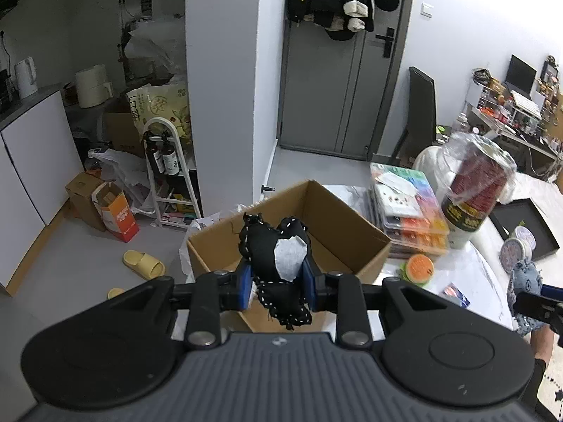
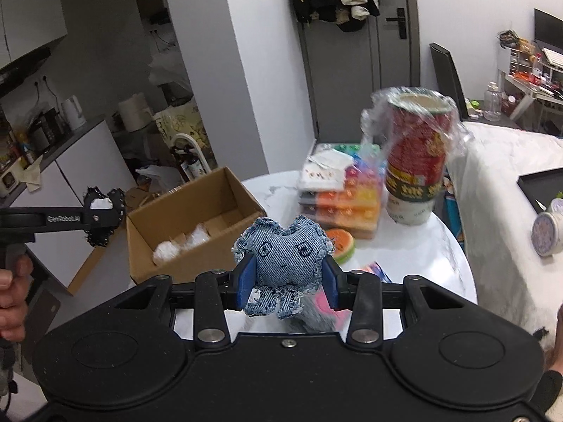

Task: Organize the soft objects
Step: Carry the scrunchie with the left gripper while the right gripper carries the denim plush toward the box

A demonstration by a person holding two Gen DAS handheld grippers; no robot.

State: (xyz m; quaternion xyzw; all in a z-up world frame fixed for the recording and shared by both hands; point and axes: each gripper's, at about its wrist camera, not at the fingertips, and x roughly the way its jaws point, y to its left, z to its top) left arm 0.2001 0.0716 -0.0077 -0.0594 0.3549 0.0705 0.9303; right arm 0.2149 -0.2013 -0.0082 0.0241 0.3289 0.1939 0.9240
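Note:
My left gripper (image 1: 278,283) is shut on a black stitched soft toy (image 1: 272,249) with a white patch, held above the near edge of an open cardboard box (image 1: 359,225). My right gripper (image 2: 288,283) is shut on a blue denim soft toy (image 2: 285,256) with a drawn face, held above the round white table (image 2: 422,246), to the right of the box (image 2: 197,242). The left gripper with the black toy also shows in the right wrist view (image 2: 102,216), left of the box. The denim toy shows at the right edge of the left wrist view (image 1: 526,281).
White crumpled packing (image 2: 183,244) lies in the box. On the table stand a stack of colourful plastic cases (image 2: 345,193), a wrapped red cup (image 2: 418,154), an orange-slice squishy (image 2: 343,244) and a round tin (image 2: 547,232). A black tray (image 1: 527,228) lies at the right.

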